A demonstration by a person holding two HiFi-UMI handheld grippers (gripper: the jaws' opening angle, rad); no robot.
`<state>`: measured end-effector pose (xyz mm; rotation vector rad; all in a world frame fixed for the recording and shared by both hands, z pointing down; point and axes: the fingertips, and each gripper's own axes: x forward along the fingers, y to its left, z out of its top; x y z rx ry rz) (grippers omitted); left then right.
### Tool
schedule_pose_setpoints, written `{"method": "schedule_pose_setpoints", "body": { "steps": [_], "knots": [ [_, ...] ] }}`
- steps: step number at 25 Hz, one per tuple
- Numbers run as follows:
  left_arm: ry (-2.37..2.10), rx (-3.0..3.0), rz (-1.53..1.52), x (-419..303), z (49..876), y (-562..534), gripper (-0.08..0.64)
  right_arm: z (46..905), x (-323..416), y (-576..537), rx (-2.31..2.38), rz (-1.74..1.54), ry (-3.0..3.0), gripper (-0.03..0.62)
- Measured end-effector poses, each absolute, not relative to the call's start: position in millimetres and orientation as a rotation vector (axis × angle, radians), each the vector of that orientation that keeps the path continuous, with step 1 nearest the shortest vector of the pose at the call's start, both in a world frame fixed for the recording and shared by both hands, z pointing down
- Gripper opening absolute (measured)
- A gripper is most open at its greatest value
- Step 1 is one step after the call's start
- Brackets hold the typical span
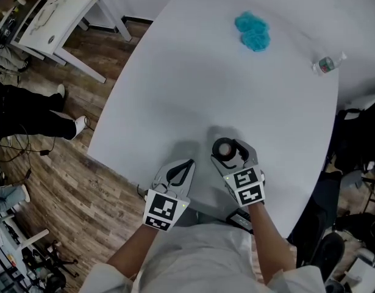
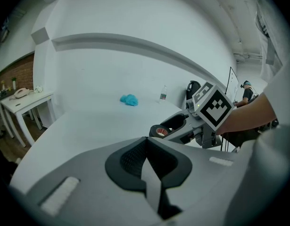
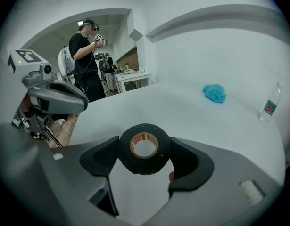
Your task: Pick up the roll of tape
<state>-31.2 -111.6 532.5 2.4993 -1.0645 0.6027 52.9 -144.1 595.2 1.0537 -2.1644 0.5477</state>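
Note:
The roll of black tape [image 1: 224,149] with a pale core sits between the jaws of my right gripper [image 1: 231,154], low over the near part of the white table [image 1: 193,84]. In the right gripper view both dark pads press the tape [image 3: 145,148] from either side, so my right gripper [image 3: 145,155] is shut on it. I cannot tell whether the roll touches the table. My left gripper [image 1: 188,165] rests just left of it, jaws closed together and empty [image 2: 145,147]. From the left gripper view the tape [image 2: 161,132] shows in the right gripper [image 2: 175,125].
A blue cloth [image 1: 253,31] and a small plastic bottle [image 1: 327,63] lie at the table's far side. The table's near edge is right under my grippers. A white side table [image 1: 59,17] stands at the far left, and a person [image 3: 87,55] stands beyond the table.

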Motion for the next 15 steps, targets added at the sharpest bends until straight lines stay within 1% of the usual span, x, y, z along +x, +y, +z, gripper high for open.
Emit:
{"method": "schedule_pose_setpoints", "body": {
  "steps": [15],
  "knots": [
    [-1.113, 2.523, 0.582, -35.8, 498.2, -90.8, 0.016, 548.4, 57.8, -110.9, 1.071, 0.507, -2.216, 0.344]
  ]
}}
